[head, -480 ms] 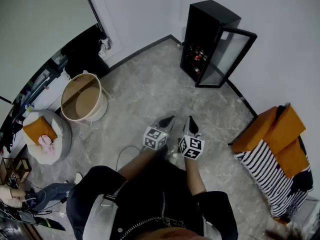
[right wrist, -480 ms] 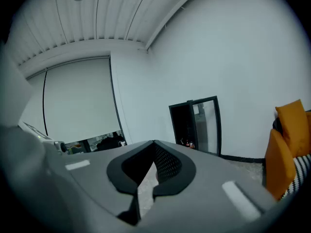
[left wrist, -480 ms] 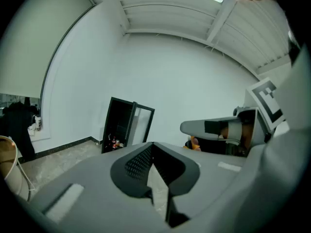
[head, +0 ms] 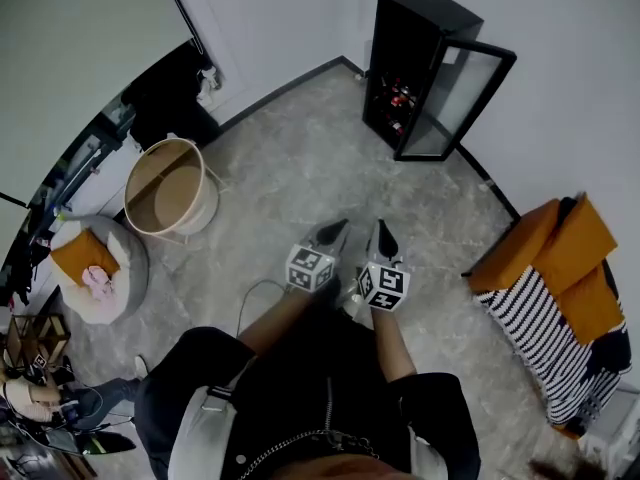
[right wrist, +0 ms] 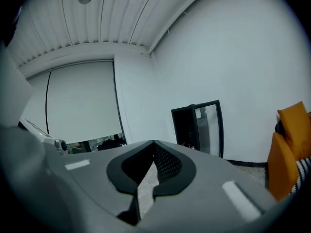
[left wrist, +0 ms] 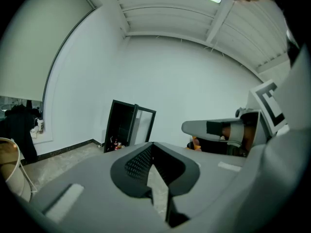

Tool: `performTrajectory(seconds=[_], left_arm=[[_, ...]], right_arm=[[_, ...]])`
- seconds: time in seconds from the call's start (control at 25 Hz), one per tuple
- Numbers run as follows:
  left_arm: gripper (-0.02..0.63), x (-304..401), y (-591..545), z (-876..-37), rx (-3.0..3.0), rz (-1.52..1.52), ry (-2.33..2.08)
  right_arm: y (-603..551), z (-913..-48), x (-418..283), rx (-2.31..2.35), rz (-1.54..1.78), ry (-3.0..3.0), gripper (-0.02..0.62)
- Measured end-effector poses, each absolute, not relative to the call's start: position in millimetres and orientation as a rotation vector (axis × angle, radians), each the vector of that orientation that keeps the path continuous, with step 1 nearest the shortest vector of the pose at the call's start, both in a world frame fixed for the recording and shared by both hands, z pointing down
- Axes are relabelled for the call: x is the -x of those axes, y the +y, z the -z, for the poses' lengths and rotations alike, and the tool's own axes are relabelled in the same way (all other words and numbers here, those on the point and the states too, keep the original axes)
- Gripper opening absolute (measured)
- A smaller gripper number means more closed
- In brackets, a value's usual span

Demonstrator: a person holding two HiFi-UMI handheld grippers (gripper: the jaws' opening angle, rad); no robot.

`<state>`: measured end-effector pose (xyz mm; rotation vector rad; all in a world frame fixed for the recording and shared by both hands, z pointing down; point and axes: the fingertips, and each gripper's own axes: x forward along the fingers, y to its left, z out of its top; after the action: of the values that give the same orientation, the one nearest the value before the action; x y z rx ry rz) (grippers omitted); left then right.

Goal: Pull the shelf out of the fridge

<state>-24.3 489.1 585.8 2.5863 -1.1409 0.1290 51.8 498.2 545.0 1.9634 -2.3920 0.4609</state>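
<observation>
A grey stone-pattern floor (head: 300, 168) meets white walls at a dark skirting. The black fridge (head: 412, 58) stands against the wall in the upper right of the head view, its glass door (head: 468, 96) swung open to the right. Small red items (head: 398, 103) sit low inside it; the shelf itself is too small to make out. Well below the fridge, at frame centre, the left gripper (head: 332, 236) and right gripper (head: 383, 241) hang side by side, both pointing towards it, each with its jaws pressed together on nothing. A tan round basket (head: 170, 190) stands at centre left, and an orange-cushioned seat (head: 560, 263) with striped cloth (head: 540, 338) at right.
</observation>
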Motion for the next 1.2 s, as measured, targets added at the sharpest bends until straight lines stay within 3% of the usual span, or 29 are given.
performTrajectory(seconds=[1.2], left_arm=[[0.011, 3.1, 417.3, -563.7, -2.614, -0.086, -1.151]], right_arm=[[436.7, -531.1, -63.1, -1.93, -0.438, -2.394, 0.003]])
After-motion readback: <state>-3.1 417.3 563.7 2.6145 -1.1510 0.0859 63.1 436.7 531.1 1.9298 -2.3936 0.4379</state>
